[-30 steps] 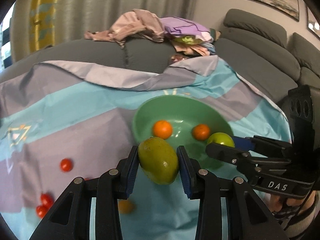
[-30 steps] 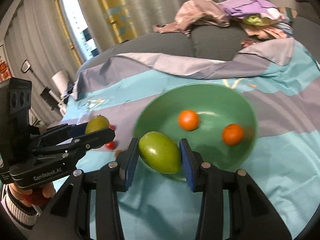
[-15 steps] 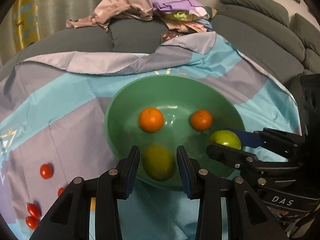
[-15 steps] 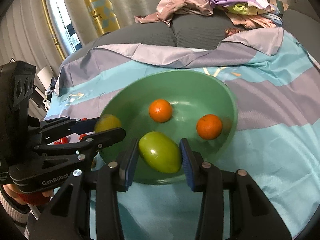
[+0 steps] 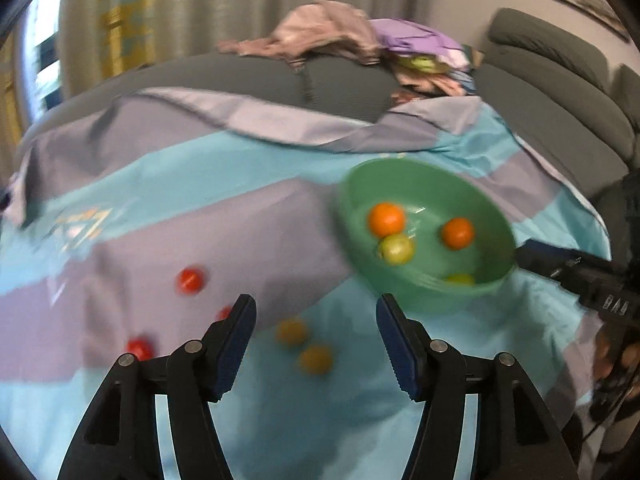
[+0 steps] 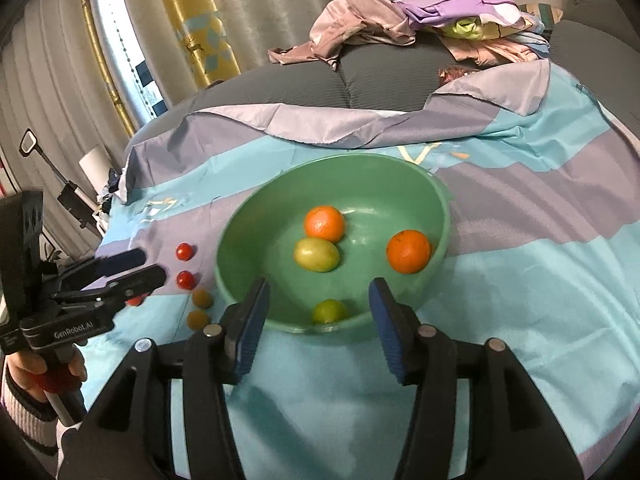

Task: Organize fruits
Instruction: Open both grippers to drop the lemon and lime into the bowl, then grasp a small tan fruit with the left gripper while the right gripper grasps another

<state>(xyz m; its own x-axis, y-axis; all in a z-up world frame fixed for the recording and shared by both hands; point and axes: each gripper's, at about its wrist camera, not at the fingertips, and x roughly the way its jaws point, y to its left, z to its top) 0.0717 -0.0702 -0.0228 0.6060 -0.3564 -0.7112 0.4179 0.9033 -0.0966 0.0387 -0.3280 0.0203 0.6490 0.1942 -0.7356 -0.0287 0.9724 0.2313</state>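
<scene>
- All around me: a grey sofa with a heap of crumpled clothes piled on its back, pale curtains behind, and a slick teal-and-lilac cloth spread over the seat, its far edge folded back.
- On the cloth sits the green bowl, round, smooth and matte, with nothing between it and my right gripper.
- My right fingers are opening, blue ribbed pads apart, nothing between them; the bowl's near rim lies just past the tips.
- In the bowl: two oranges, round with dimpled skin, one at the middle, one by the right wall.
- The yellow-green fruit lies touching the middle orange; it's egg-shaped, smooth, long axis running left to right across the bowl.
- A smaller green fruit sits low against the near wall, partly hidden by the rim.
- My left gripper hovers left of the bowl, fingers opening wide, empty.
- That view is blurred, but two small dull-orange fruits lie on the cloth between and beyond the tips.
- Glossy red cherry tomatoes are scattered on the cloth left of the bowl, well apart from it.
- A hand with a striped cuff grips the left handle.
</scene>
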